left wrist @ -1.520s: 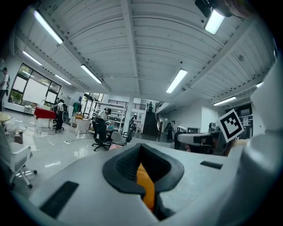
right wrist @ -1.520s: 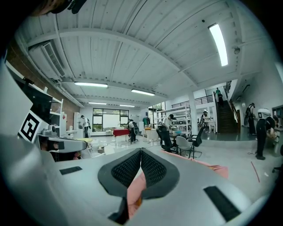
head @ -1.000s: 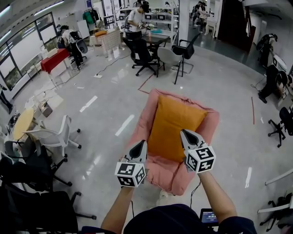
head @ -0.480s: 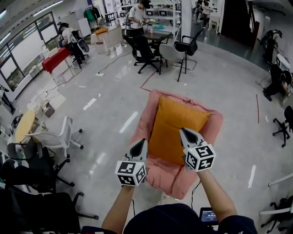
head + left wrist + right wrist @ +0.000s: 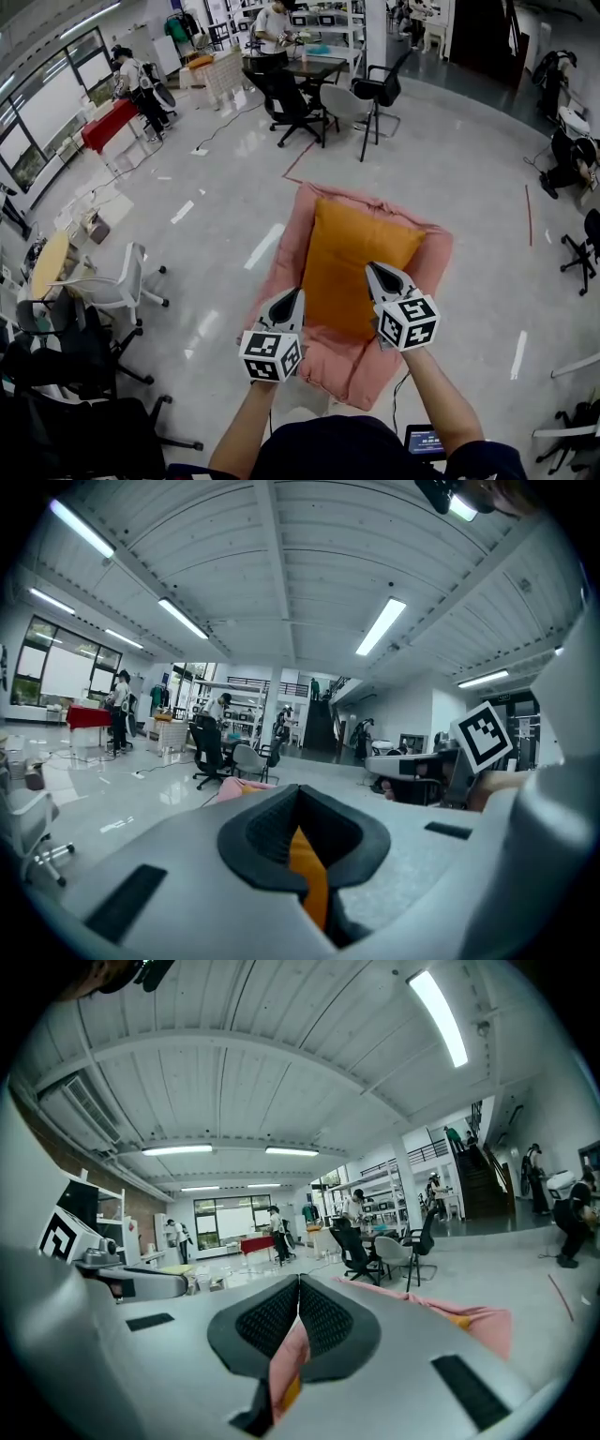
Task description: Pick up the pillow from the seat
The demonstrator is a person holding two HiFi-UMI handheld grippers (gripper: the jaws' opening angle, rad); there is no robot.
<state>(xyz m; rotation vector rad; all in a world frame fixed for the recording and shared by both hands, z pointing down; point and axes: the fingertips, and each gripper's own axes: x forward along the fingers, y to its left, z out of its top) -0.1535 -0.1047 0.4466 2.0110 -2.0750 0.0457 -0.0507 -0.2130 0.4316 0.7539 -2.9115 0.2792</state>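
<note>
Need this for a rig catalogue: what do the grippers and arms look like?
The left gripper and right gripper are pale grey tapered shells, black ribbed pads, each with a white cube of black square markers. Bare forearms, dark short-sleeved top.

Right gripper (image 5: 299, 1290) jaws together, nothing between; pink seat (image 5: 480, 1324) ahead right; left gripper (image 5: 178, 1285) alongside, left; office chairs (image 5: 375, 1252) beyond.

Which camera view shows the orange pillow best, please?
The head view: the whole orange pillow lies in plain sight on the pink seat. The left gripper view catches only an orange sliver low in the frame, and the right gripper view only small orange bits beside pink fabric.
</note>
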